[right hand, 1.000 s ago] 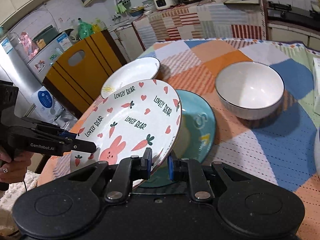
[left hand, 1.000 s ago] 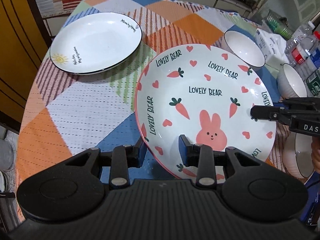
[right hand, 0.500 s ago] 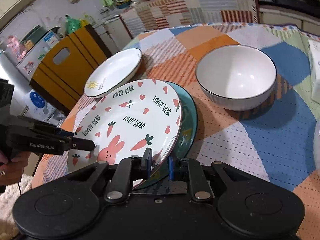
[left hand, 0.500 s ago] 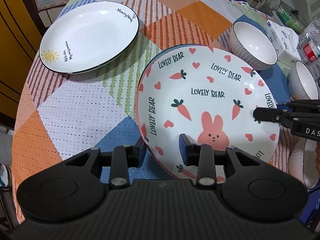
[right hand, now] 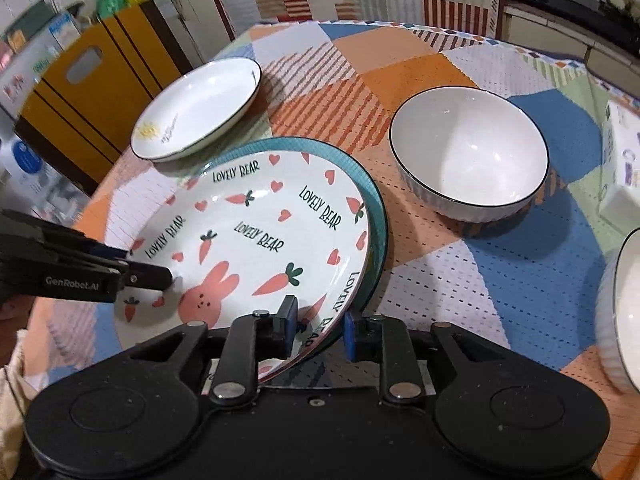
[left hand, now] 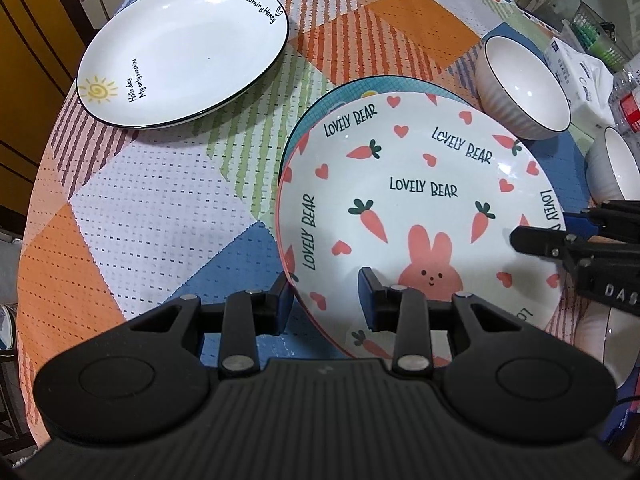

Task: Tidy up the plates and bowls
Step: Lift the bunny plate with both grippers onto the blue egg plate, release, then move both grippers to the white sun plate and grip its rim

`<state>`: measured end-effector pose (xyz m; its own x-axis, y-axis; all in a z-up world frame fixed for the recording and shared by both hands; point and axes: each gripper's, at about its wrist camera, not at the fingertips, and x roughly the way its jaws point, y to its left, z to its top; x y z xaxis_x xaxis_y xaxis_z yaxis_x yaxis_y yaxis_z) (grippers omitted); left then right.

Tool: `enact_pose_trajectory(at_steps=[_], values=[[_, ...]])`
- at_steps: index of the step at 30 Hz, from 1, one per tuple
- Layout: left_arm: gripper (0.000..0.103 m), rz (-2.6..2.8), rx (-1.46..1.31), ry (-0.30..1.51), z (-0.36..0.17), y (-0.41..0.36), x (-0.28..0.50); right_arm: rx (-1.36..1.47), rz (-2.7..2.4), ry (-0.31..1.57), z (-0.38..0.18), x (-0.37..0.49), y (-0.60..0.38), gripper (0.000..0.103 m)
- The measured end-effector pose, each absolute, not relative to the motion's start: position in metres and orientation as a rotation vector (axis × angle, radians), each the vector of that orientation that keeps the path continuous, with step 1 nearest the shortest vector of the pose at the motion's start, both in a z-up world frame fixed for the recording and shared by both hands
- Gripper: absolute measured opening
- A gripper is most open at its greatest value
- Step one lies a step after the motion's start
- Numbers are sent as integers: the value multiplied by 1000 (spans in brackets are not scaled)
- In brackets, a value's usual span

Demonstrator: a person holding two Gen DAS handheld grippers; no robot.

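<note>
White ceramic plate printed with carrots and a pink rabbit (left hand: 420,208) is lying on the teal plate (right hand: 376,216); the right claw (right hand: 316,326) is opening off its rim, while the left claw (left hand: 326,300) is straddling the opposite rim, seemingly unclamped.

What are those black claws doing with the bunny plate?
A person is tidying dishes with two hand-held grippers. The bunny plate now lies on a teal plate. The left gripper has the plate's rim between its fingers. The right gripper is opening around the opposite rim. A sun plate and white bowls wait nearby on the table.
</note>
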<state>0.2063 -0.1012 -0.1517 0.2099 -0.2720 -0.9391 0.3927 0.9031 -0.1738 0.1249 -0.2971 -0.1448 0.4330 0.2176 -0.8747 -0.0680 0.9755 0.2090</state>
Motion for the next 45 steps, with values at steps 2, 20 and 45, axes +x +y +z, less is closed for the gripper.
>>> enact_pose_trajectory(at_steps=[2,20,45], values=[[33,-485,130,1281,-152,-103,206,86,154,1123,-143,125,-288,34],[32,-532,105,1199,-127,-88,198,-102,32,1072,-154,121,-274,36],[61,-457,218,956,-44,24,217,-174,440,608,-29,117,-217,65]])
